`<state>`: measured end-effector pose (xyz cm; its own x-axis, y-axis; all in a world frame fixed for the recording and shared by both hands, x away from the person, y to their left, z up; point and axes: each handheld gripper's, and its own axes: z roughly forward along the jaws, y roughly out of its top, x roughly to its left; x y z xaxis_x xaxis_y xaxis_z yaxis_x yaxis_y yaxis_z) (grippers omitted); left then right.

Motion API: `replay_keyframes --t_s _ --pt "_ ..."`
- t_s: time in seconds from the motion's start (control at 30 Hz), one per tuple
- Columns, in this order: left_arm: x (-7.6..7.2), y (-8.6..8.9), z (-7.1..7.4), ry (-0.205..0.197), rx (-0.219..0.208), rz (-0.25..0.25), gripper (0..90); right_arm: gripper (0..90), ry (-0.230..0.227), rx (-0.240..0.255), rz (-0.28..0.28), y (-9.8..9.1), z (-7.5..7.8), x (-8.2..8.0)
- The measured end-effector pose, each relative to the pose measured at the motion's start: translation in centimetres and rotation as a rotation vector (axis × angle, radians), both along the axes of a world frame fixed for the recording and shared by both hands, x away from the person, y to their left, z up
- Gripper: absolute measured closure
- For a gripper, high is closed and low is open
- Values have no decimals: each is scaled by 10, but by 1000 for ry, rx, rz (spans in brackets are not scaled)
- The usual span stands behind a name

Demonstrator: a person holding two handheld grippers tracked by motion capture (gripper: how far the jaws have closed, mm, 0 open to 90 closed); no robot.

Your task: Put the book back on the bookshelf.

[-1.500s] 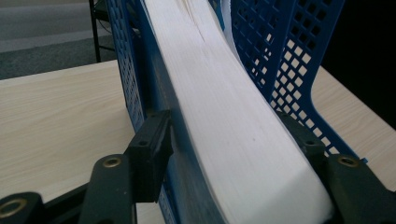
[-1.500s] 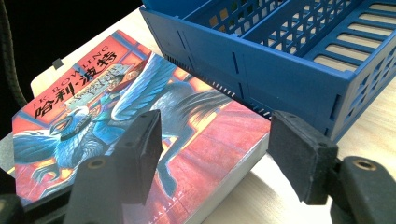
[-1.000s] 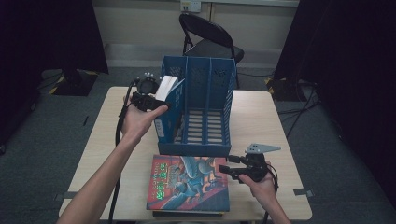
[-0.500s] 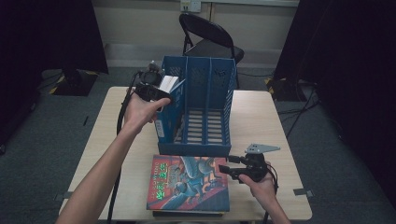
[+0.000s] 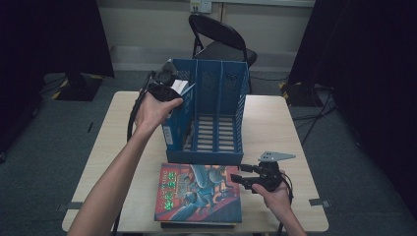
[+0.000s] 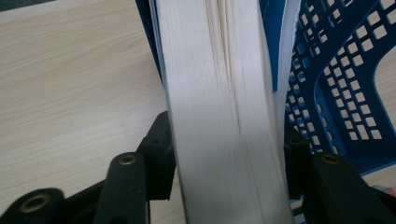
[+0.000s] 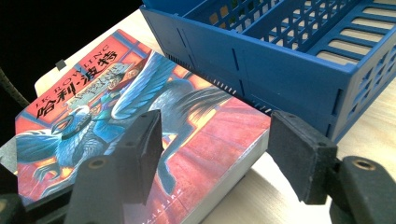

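A thick book (image 5: 181,87) stands in the left compartment of the blue file rack (image 5: 216,157), page edges up. My left gripper (image 5: 167,89) is at the rack's top left. Its jaws have just been closing, and both pads now press on the book's (image 6: 224,116) pale page block, so my left gripper (image 6: 229,154) is shut on it. A second book (image 5: 196,194) with a red and blue cover lies flat in front of the rack. My right gripper (image 5: 237,174) stands open over that book's right edge. In the right gripper view, my gripper (image 7: 219,158) hovers above the cover (image 7: 93,107), gripping nothing.
The rack (image 7: 280,60) has three slotted compartments; the middle and right ones hold nothing. The wooden table (image 5: 275,123) has bare room left and right of the rack. A black folding chair (image 5: 221,39) stands behind the table.
My left hand has moved away from me and a little right along the rack's top with the book. The right hand and the flat book have stayed put.
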<state>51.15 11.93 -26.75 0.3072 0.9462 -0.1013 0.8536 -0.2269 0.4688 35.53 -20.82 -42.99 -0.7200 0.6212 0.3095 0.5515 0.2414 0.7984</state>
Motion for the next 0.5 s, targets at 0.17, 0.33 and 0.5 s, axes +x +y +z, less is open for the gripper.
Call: replay_keyframes --t_s 0.17,0.33,0.5 --pt "3 -3 -2 9 5 6 455 352 1 -1 1 0 0 0" --pt "9 -6 -10 76 53 31 487 351 4 1 -1 -1 -1 0" --pt "15 -10 -8 120 86 33 556 352 4 2 1 0 -1 0"
